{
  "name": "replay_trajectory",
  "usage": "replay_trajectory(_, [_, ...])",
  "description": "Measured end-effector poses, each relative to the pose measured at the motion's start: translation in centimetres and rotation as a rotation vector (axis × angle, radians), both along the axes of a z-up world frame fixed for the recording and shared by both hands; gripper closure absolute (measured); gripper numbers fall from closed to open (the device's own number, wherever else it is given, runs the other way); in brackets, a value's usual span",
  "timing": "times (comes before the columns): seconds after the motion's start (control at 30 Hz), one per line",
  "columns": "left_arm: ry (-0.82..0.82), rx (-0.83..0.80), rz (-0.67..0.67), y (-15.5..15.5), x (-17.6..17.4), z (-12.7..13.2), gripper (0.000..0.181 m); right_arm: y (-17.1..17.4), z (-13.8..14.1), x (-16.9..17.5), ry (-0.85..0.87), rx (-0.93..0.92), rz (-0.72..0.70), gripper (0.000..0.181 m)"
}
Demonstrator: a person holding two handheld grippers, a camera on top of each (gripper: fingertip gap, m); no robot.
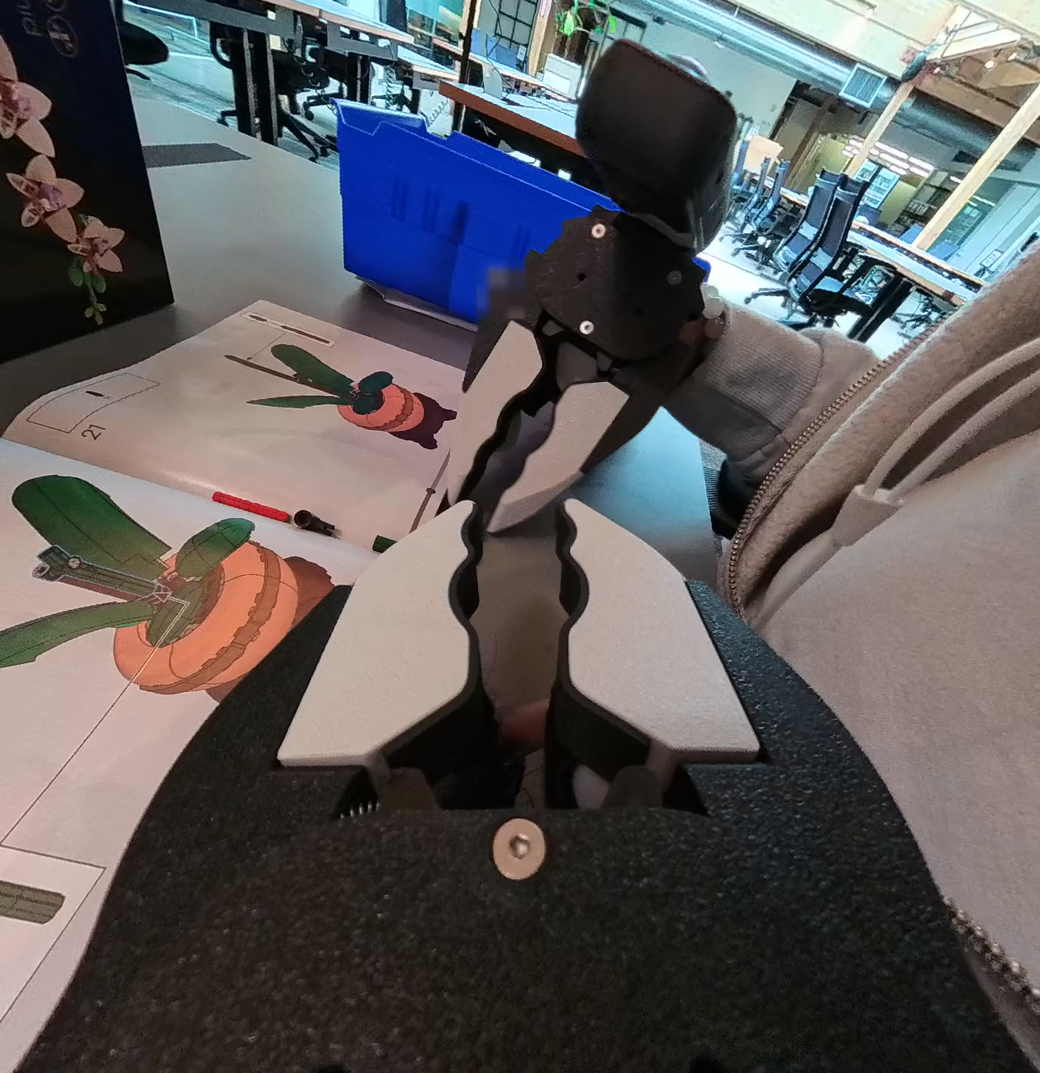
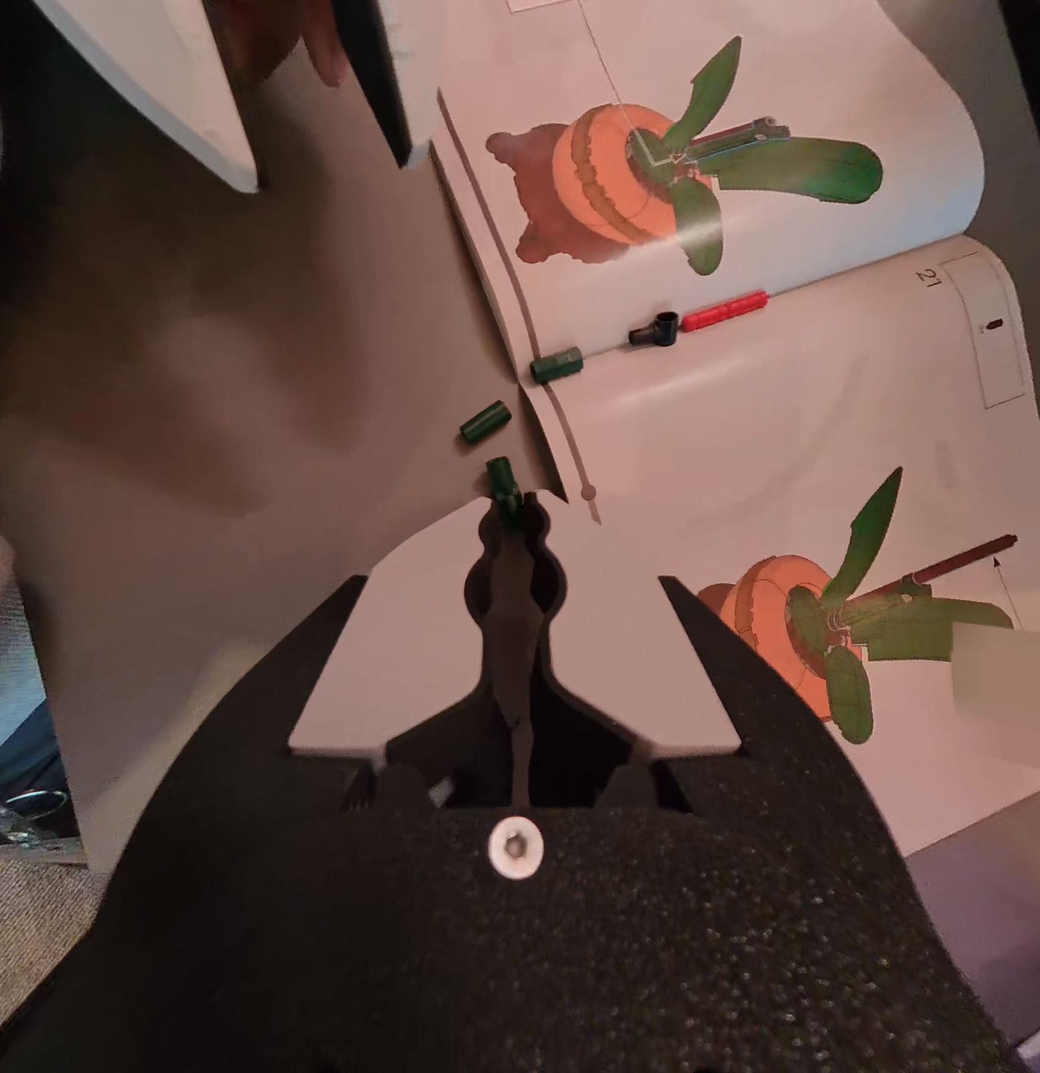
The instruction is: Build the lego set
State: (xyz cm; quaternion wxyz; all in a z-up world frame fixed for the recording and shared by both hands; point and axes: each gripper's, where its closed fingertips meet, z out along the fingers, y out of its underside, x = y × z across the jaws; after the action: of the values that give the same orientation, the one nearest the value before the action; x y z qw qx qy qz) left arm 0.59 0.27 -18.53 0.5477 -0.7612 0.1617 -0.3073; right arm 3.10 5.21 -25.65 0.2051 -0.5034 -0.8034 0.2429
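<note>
My right gripper [image 2: 510,504] points down at the grey table beside the open instruction booklet [image 2: 738,418], with its jaws closed on a small dark green lego piece [image 2: 500,479]. It also shows in the left wrist view [image 1: 494,519], just ahead of my left gripper. Two more green pieces [image 2: 484,422] [image 2: 555,364] lie nearby. A black connector [image 2: 654,328] and a red axle [image 2: 723,303] lie in the booklet's fold. A thin grey rod [image 2: 494,232] lies along the page edge. My left gripper [image 1: 520,517] is open and empty, held above the table.
A blue bin [image 1: 448,220] stands at the back of the table. The dark set box with orchid pictures [image 1: 59,174] stands at the far left. A person's tan zipped sleeve and jacket [image 1: 854,522] fill the right side. Office desks and chairs lie beyond. The tips of one gripper are about 9 centimeters away from the tips of the other. From the right gripper's tips to the black connector [image 2: 654,328] is close to 7 centimeters. Look for it in the left wrist view [image 1: 309,528] too. My right gripper's tips are some 9 centimeters from the red axle [image 2: 723,303]. It turns up in the left wrist view [image 1: 244,514] as well.
</note>
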Motion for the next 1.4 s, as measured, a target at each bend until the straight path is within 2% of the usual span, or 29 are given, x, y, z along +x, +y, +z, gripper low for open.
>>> replay_trajectory(0.13, [-0.003,0.008,0.003,0.0,0.0,0.1,0.158,0.5,1.2,-1.0,0.040,-0.047,-0.051,0.175])
replay_trajectory(0.23, [-0.011,0.010,0.009,0.0,-0.2,0.2,0.158,0.6,3.8,-4.3,0.182,-0.256,-0.203,0.175])
replay_trajectory(0.33, [-0.013,0.013,0.010,0.0,-0.2,0.2,0.158,0.1,3.4,-6.2,0.142,-0.441,-0.314,0.174])
replay_trajectory(0.5, [-0.028,0.013,0.016,0.0,-0.3,0.3,0.158,0.8,0.8,-6.0,0.015,-0.387,-0.383,0.173])
replay_trajectory(0.73, [-0.034,0.011,0.016,0.0,-0.4,0.3,0.158,1.6,1.5,-5.7,0.048,-0.326,-0.389,0.161])
replay_trajectory(0.8, [-0.034,0.013,0.017,0.0,-0.4,0.3,0.158,1.9,3.2,-6.3,0.180,-0.302,-0.357,0.159])
replay_trajectory(0.93, [-0.034,0.022,0.026,0.1,-0.5,0.4,0.157,2.1,12.2,-7.1,0.841,-0.272,-0.249,0.153])
replay_trajectory(1.0, [-0.043,0.030,0.038,0.2,-0.6,0.6,0.157,2.5,15.4,-6.2,1.066,-0.258,-0.247,0.145])
replay_trajectory(1.07, [-0.064,0.041,0.048,0.2,-0.8,0.9,0.158,2.6,15.9,-6.1,1.092,-0.241,-0.229,0.133])
replay_trajectory(1.23, [-0.084,0.114,0.085,0.5,-1.3,1.8,0.155,2.7,15.1,-7.3,1.028,-0.151,-0.205,0.090])
replay_trajectory(1.27, [-0.073,0.142,0.095,0.5,-1.4,2.0,0.152,2.6,15.0,-7.5,1.015,-0.142,-0.193,0.088])
replay_trajectory(1.4, [-0.016,0.192,0.101,0.5,-1.3,2.2,0.145,2.9,15.3,-7.7,1.037,-0.121,-0.191,0.105])
